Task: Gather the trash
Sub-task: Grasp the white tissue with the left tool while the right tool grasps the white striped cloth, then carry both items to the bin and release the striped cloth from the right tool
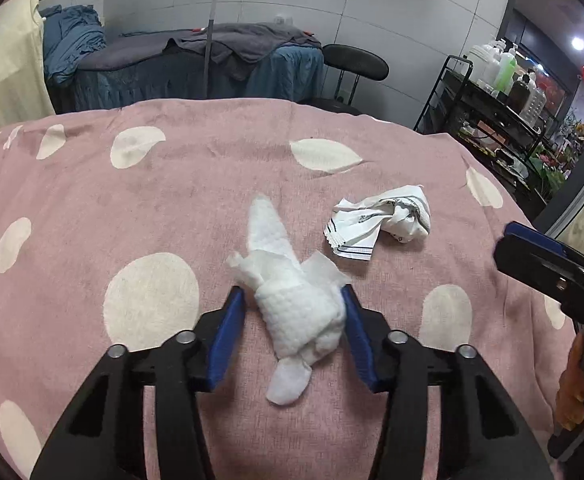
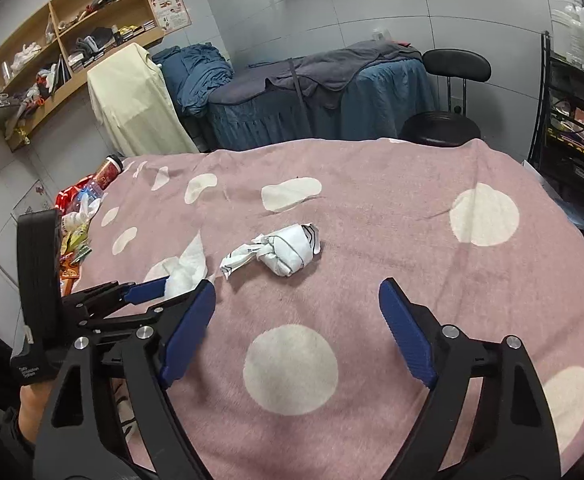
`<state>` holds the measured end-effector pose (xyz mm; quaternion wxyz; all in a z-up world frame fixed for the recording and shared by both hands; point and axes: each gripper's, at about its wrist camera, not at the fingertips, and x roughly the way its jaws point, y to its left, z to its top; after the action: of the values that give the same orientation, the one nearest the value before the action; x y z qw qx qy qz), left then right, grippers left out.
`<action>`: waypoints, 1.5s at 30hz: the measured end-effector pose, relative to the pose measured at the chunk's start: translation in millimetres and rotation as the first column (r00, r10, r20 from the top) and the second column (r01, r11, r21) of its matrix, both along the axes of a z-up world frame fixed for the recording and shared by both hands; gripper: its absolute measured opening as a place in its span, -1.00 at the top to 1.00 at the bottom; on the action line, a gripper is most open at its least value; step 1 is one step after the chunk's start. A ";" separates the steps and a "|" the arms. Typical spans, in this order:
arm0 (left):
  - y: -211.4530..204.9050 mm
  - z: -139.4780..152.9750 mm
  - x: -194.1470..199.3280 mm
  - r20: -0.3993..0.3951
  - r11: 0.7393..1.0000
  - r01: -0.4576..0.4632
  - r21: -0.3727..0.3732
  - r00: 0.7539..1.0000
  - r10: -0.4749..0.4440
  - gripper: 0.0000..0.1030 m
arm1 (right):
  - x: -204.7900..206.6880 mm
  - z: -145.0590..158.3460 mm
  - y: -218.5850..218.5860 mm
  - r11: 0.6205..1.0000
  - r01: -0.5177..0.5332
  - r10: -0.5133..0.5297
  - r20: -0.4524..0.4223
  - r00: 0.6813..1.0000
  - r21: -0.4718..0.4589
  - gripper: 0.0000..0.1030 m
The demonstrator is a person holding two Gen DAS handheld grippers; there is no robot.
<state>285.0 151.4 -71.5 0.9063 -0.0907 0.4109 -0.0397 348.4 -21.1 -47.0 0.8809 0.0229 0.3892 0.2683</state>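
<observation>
A crumpled white tissue [image 1: 292, 292] lies on the pink dotted blanket [image 1: 132, 208]. My left gripper [image 1: 293, 300] is open and straddles it; the right finger touches the tissue, the left finger stands a little apart. The tissue also shows in the right wrist view [image 2: 186, 270], between the left gripper's fingers [image 2: 148, 290]. A crumpled white printed wrapper [image 1: 380, 222] lies beyond and to the right; in the right wrist view the wrapper [image 2: 280, 250] lies ahead of my right gripper [image 2: 297, 294], which is open, empty and above the blanket [image 2: 372, 216].
A pile of bottles, cans and snack packets [image 2: 80, 216] sits at the blanket's left edge. Behind stand a blue-draped bed [image 2: 312, 96], a black stool [image 2: 452, 92], a wooden shelf [image 2: 64, 40] and a metal rack with bottles [image 1: 504, 92].
</observation>
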 end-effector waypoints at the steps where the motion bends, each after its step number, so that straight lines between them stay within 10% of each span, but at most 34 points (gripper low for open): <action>1: 0.7 0.3 -2.2 0.010 1.000 -0.001 -0.004 1.000 0.001 0.25 | 5.0 -2.8 5.1 1.000 -0.005 0.005 -0.001 1.000 -0.009 -0.56; 6: 8.1 12.6 -22.3 0.101 0.999 -0.034 -0.019 0.994 0.036 0.33 | 28.0 -17.5 41.3 0.996 -0.058 0.059 0.011 0.998 -0.073 -0.36; 9: 10.1 16.7 -28.1 0.122 0.998 -0.029 -0.048 0.992 0.034 0.33 | 38.2 -28.1 57.1 0.991 -0.062 0.064 0.013 0.998 -0.120 0.27; 12: 6.9 16.4 -33.8 0.129 0.999 -0.038 -0.032 0.991 0.042 0.33 | 34.5 -29.7 55.7 0.992 -0.053 0.056 0.019 0.998 -0.119 0.38; 45: -109.1 61.6 -152.3 0.290 0.997 0.059 0.048 0.954 -0.071 0.33 | -170.0 53.5 -148.3 0.988 0.134 -0.148 0.226 0.963 0.077 0.40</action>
<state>132.7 42.3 -9.9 0.9567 -0.0526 0.2764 -0.0744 178.4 -169.4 6.5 0.9359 0.0459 0.2734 0.2175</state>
